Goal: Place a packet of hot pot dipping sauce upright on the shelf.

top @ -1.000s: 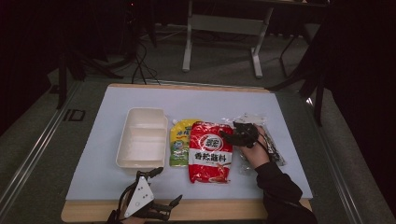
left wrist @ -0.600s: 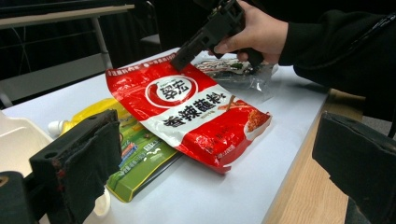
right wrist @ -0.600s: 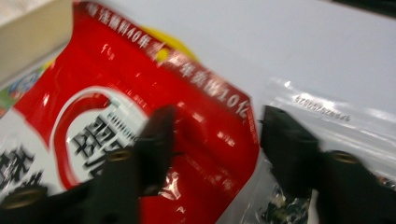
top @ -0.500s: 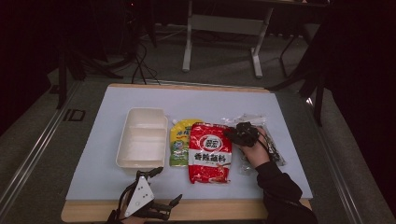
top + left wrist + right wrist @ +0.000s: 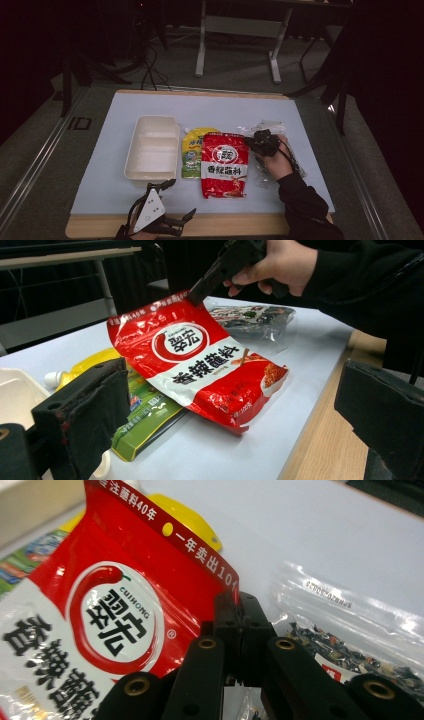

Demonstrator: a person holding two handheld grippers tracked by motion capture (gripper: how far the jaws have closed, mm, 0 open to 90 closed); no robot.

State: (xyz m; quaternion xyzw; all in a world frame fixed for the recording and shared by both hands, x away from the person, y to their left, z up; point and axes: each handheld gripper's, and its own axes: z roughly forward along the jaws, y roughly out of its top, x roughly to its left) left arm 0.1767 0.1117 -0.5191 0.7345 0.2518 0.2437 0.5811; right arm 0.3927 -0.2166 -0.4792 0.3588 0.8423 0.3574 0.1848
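A red seasoning pouch point(image 5: 224, 165) lies flat in the middle of the table. My right gripper point(image 5: 248, 142) is shut on the pouch's top right corner. In the right gripper view the jaws point(image 5: 239, 605) pinch the red edge point(image 5: 100, 605). In the left gripper view the pouch point(image 5: 200, 365) has that corner lifted slightly under the right gripper point(image 5: 192, 296). My left gripper point(image 5: 179, 200) stands open near the table's front edge, apart from the pouch and holding nothing. Its jaws point(image 5: 235, 405) frame the pouch from the front.
A yellow-green spout pouch point(image 5: 194, 152) lies partly under the red pouch's left side. A white two-compartment tray point(image 5: 150, 150) stands left of it. A clear bag of dark dried pieces point(image 5: 270, 130) lies under the right hand. The table's far half is bare.
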